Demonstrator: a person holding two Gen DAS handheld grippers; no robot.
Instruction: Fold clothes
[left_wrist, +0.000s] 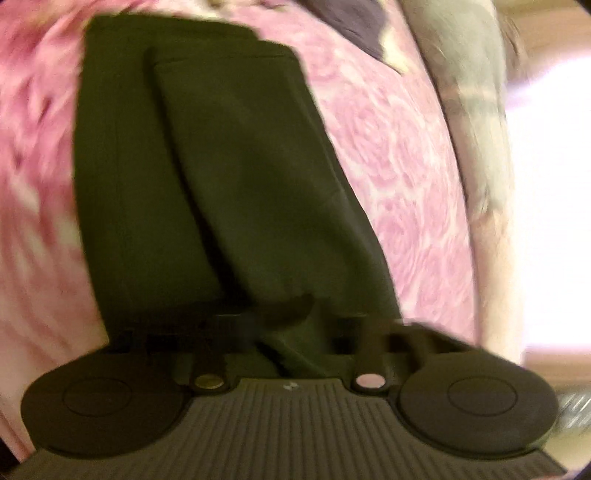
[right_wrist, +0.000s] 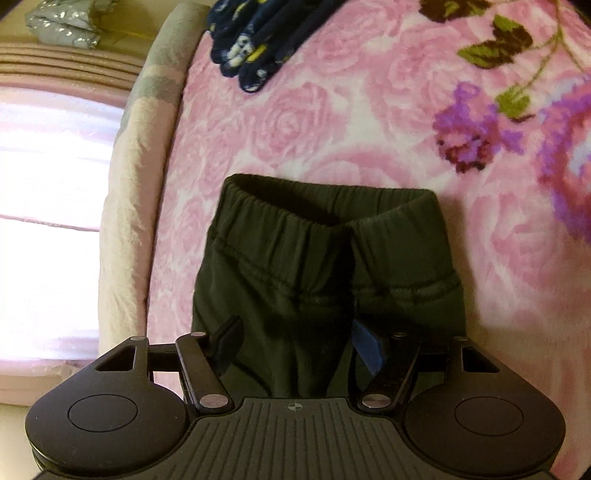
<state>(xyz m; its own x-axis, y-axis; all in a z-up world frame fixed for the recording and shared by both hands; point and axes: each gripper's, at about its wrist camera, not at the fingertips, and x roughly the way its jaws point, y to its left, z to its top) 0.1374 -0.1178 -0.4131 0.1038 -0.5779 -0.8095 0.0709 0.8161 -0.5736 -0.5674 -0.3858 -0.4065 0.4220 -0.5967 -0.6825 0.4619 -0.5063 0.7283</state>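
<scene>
bed: big pink rose blanket (right_wrist: 295, 122) is my whole work surface, with a pale cushiony edge (right_wrist: 129, 206) running along the side by the bright window.

trousers: dark green pair (right_wrist: 280, 258), lying on the blanket right in front of both my grippers. From the right view I see the elastic waistband end, bunched up and dipping in the middle. From the left view it's the long leg part (left_wrist: 207, 177), two layers stacked but not lined up, one edge sitting a bit inside the other.

other clothes: a navy printed bundle (right_wrist: 251, 44) further up the blanket, well apart from the trousers. Not touching that yet.

right gripper (right_wrist: 299, 350): fingers are partly apart with a thick bunch of the trouser cloth sitting between them. Black pad on one side, blue one on the other, both look pressed into the fabric, so I'd say I've got hold of it just below the waistband.

left gripper (left_wrist: 291, 332): this view is pretty smeared, honestly. Fabric runs down between the fingers and seems pinched there, but I can't tell for sure how tight the grip is.

step: looks to me like the middle of a lengthwise fold, one leg laid over the other, both ends in hand.

next: I reckon it needs a pull to tension the cloth so the leg edges line up, then the waistband flattened before folding end to end.

watch out: thick bunch could slip.
</scene>
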